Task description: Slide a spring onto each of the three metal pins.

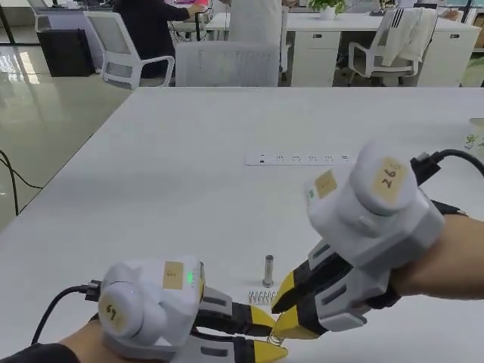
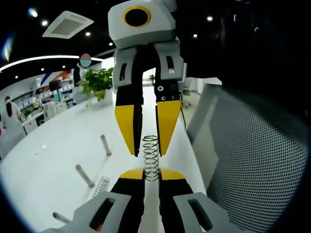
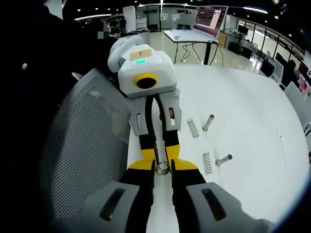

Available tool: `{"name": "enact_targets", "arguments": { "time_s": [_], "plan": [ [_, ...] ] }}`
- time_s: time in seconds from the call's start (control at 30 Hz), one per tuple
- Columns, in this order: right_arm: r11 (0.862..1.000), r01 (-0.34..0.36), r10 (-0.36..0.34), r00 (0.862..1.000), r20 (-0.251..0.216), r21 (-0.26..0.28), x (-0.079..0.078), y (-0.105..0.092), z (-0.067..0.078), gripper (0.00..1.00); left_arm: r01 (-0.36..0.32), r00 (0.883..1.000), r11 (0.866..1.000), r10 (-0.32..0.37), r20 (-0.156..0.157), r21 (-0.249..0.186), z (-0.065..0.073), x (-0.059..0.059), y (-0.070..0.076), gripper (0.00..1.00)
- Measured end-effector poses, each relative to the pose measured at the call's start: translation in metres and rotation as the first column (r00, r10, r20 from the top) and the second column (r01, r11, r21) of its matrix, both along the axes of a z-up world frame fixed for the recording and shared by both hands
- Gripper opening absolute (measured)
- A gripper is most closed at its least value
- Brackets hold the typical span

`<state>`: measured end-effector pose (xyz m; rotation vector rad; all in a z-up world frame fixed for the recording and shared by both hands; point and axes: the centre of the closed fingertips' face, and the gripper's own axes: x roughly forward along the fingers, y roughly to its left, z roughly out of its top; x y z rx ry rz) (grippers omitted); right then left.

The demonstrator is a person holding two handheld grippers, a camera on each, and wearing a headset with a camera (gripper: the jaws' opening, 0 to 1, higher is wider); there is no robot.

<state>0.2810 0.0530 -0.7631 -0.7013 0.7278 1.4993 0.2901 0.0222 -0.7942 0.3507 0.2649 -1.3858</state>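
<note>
The spring [image 2: 151, 158], a short coil of bright wire with open, even turns, is held in the air above the near edge of the table [image 1: 227, 151]. Its long axis runs straight from one tool to the other. The left tool [image 2: 151, 175] pinches its near end between the yellow tips. The right tool [image 2: 148, 131] faces it, with one jaw on each side of the far end. The gap between those jaws matches the coil's width, so it cannot be told whether they grip it or only flank it.

In the right gripper view the coil is seen end-on as a small ring between that tool's tips. Three pins [image 2: 84, 175], plain grey metal rods, rest on the table to one side of the tools and well apart from each other. None of them carries a coil. The closest pin [image 1: 268, 270] is just beyond the right tool's tips, so that tool appears the nearer. Whether this pin stands or lies cannot be told.

A loose spring [image 1: 261, 296] lies between that pin and the tools. The held coil's axis must be lined up with a pin's axis before it can slide on.
</note>
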Motion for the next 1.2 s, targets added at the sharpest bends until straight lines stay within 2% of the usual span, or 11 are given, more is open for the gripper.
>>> {"name": "enact_targets", "arguments": {
  "time_s": [0.2, 0.27, 0.9, 1.2],
  "plan": [
    [0.997, -0.012, 0.013, 1.000, 0.009, -0.080, -0.001, -0.004, -0.011, 0.10, -0.004, 1.000, 1.000, 0.004, -0.002, 0.000, 0.000, 0.000, 0.000, 0.02],
    [0.995, -0.012, 0.012, 1.000, -0.001, -0.098, -0.002, -0.005, -0.013, 0.10, -0.004, 1.000, 1.000, 0.004, -0.002, -0.001, 0.001, 0.000, -0.001, 0.02],
    [0.986, -0.039, 0.041, 0.999, 0.014, -0.163, -0.001, -0.005, -0.019, 0.08, -0.005, 1.000, 1.000, 0.005, -0.011, -0.007, 0.004, -0.002, -0.003, 0.02],
    [0.985, -0.025, 0.030, 0.999, 0.028, -0.169, 0.003, -0.004, -0.016, 0.08, -0.026, 1.000, 0.999, 0.025, -0.015, -0.032, 0.007, 0.002, -0.001, 0.03]
  ]
}}
